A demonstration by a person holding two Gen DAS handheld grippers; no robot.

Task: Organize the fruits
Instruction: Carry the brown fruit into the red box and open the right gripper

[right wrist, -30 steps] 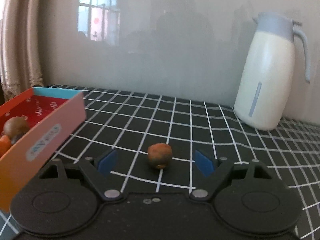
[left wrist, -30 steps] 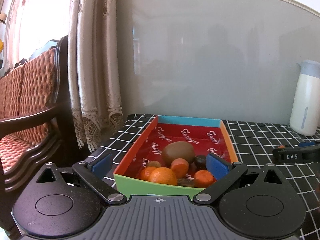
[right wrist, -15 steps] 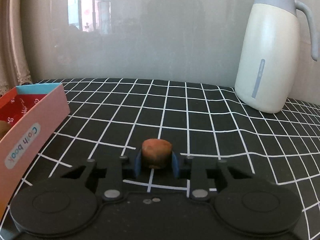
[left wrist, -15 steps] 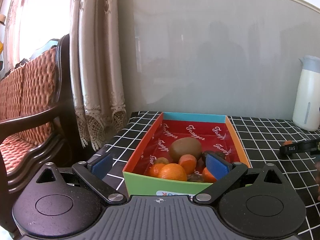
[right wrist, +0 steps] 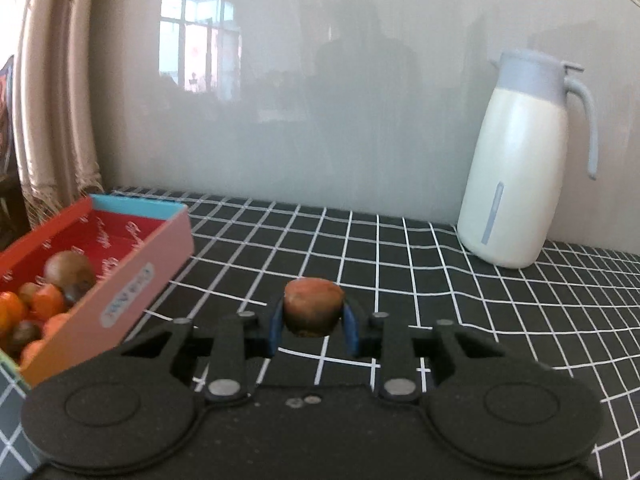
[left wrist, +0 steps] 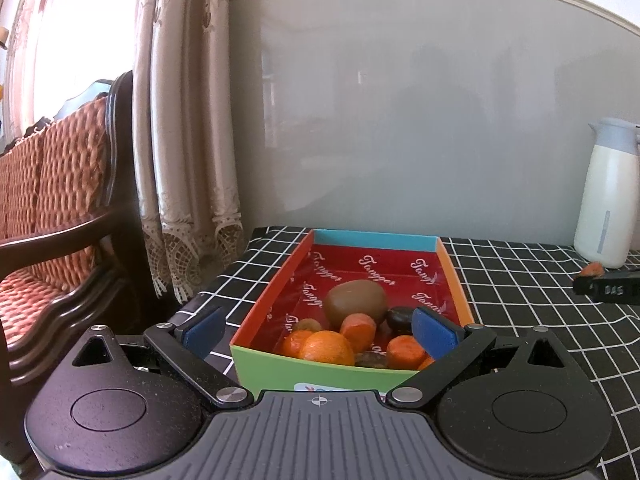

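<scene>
Far left, a wooden chair [left wrist: 60, 208] with woven cushions sits by the curtain [left wrist: 188, 120]. The left tool [left wrist: 316, 330] hangs over the near end of the box [left wrist: 304, 372], its blue pads spread wide, one outside the box's left wall, the other above the fruit, pinching nothing. Inside the box, on the red lining: a kiwi [left wrist: 355, 300] in the middle, an orange [left wrist: 328, 348] at the near wall, orange pieces and a few dark fruits crowded round them. The box stands on the counter [left wrist: 520, 280], covered in black cloth with a white grid. Over to the right, the right tool [right wrist: 312, 322] is pressed together on a small brown fruit [right wrist: 313, 306], held clear above the counter, right of the box. Far right, a white jug [right wrist: 516, 172] with a grey lid stands by the wall.
</scene>
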